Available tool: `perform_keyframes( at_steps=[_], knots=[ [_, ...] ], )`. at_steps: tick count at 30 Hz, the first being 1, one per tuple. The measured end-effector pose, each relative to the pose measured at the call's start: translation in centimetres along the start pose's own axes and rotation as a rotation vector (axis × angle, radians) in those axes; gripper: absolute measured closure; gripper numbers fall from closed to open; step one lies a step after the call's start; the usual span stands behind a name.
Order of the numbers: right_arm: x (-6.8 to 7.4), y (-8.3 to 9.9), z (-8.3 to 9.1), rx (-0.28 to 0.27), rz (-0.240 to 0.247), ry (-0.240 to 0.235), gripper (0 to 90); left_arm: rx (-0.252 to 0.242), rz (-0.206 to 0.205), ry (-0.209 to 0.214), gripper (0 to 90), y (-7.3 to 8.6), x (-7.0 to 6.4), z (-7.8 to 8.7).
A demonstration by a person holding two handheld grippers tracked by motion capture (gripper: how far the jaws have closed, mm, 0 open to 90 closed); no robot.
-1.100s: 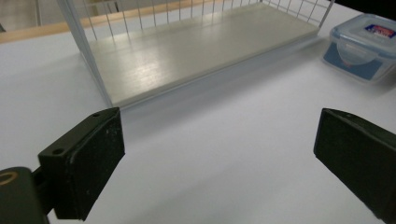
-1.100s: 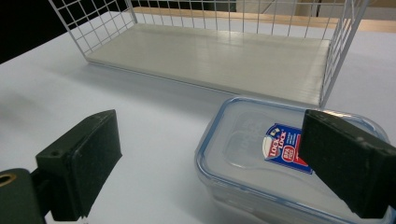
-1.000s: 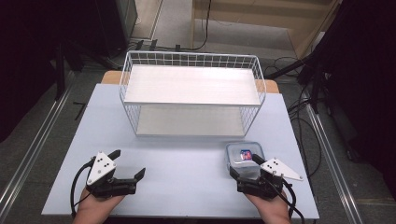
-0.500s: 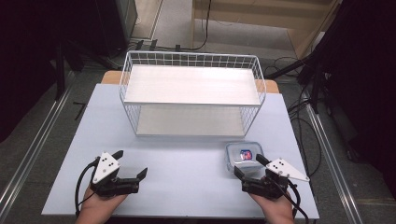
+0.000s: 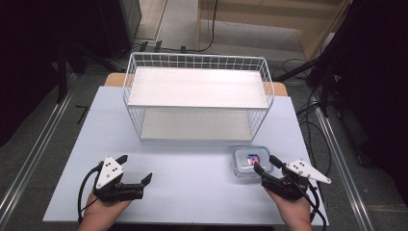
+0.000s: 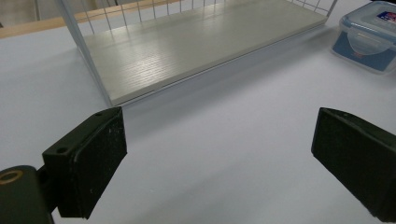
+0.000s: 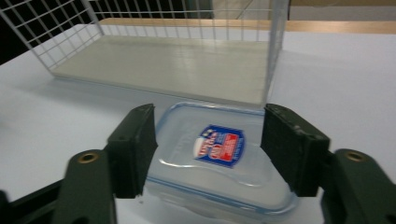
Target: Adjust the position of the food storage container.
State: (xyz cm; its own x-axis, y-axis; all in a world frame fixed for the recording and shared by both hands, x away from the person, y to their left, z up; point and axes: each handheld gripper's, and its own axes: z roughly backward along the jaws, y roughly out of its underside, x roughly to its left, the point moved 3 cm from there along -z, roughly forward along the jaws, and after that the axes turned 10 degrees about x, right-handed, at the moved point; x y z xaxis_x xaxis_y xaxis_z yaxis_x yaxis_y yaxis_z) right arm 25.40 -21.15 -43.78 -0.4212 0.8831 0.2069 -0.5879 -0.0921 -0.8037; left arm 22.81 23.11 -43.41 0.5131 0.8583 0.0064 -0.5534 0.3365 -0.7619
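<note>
Right gripper view: fingers (image 7: 140, 149) spread astride the lidded container (image 7: 219, 158), low over table.

Two hand-held black grippers w/ bare hands, no sleeves in sight. Left black two-jaw gripper (image 5: 135, 169): grey three-cornered plate on top w/ small dark dots, black cable looping off its back. Right black two-jaw gripper (image 5: 267, 164): same grey plate, black cable. Jaws carry flat rectangular black pads; brass-coloured screw eyes at the bases.
</note>
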Motion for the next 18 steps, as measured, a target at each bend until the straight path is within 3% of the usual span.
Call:
perform_keyframes(
  at_steps=[1,9,18],
  knots=[
    [-0.7,0.0,0.0,-0.002,-0.012,0.018,45.3,-0.001,0.002,0.003,3.5,0.0,0.0,0.0],
    [-3.9,-0.1,-0.3,0.008,-0.051,0.072,64.8,0.002,0.006,0.015,3.5,0.0,-0.1,-0.2],
    [-6.4,0.6,-1.7,0.066,-0.063,0.135,73.5,0.000,0.005,0.020,3.5,0.0,-0.1,-0.3]
  ],
)
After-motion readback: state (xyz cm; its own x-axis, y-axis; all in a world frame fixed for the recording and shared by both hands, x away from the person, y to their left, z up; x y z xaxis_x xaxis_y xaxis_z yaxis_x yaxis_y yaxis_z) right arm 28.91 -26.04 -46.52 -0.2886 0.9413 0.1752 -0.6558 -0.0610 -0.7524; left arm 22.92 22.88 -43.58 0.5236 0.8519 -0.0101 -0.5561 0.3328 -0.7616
